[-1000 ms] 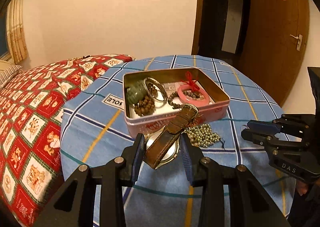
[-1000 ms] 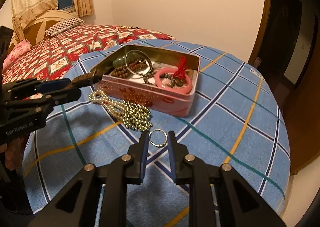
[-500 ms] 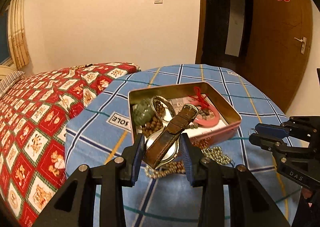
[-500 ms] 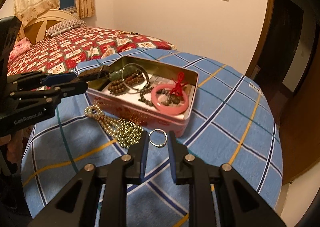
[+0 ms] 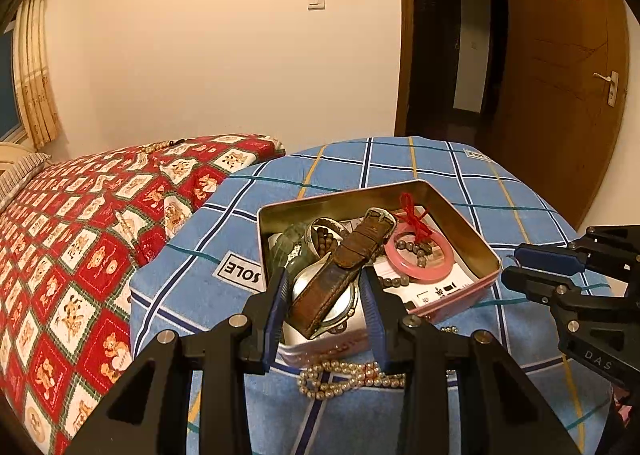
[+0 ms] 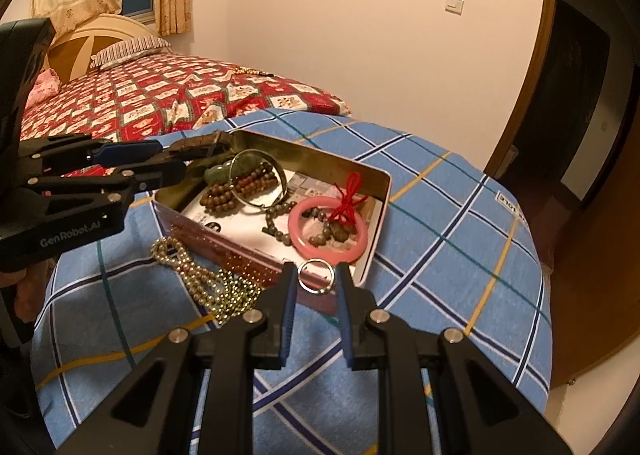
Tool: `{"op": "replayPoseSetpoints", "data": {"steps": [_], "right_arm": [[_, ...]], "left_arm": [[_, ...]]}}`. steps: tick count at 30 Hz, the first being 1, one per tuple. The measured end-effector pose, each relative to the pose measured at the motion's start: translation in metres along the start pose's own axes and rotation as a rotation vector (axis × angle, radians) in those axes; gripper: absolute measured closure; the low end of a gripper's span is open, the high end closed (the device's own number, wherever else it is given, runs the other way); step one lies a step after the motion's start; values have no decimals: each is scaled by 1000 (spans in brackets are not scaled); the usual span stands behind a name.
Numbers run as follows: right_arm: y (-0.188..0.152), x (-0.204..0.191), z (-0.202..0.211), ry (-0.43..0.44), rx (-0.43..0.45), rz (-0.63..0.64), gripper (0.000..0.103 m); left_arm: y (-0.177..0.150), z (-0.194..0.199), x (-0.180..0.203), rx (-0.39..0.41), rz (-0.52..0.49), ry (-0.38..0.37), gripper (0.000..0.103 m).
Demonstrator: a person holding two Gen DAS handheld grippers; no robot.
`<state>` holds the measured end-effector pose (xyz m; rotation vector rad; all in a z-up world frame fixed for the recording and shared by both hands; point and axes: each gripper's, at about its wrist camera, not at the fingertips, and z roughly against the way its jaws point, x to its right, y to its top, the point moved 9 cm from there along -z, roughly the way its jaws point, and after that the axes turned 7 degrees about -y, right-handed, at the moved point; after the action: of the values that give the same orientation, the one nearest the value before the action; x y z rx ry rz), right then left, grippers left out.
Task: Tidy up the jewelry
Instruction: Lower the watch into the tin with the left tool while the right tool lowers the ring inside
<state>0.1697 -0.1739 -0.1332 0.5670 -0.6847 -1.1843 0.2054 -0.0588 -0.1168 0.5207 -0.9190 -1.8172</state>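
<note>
A wristwatch (image 5: 325,287) with a brown leather strap is clamped between the pads of the left gripper (image 5: 325,291) and held above the near left corner of the open tin (image 5: 486,251), its strap reaching in over the rim. A small silver ring (image 6: 317,275) is pinched by the narrow-set fingers of the right gripper (image 6: 317,287), just at the tin's near right corner — outside the wall. Inside the tin are seen a pink bangle (image 6: 327,229) with a red knot, brown bead bracelets (image 6: 240,185), a metal bangle and a green stone piece; bare white floor is left along the near wall. A string of pale gold beads (image 6: 208,279) is spread on the blue checked cloth (image 6: 440,247) against the tin's front. To the right of the tin the cloth lies open up to the table's edge — the red patterned bed (image 5: 80,235) is close on the left
</note>
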Motion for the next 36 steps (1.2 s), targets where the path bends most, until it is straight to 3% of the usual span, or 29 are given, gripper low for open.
{"op": "replayPoseSetpoints", "data": {"steps": [36], "right_arm": [[32, 13, -44, -17, -11, 70, 81]], "left_arm": [[19, -48, -12, -34, -55, 52, 66]]}}
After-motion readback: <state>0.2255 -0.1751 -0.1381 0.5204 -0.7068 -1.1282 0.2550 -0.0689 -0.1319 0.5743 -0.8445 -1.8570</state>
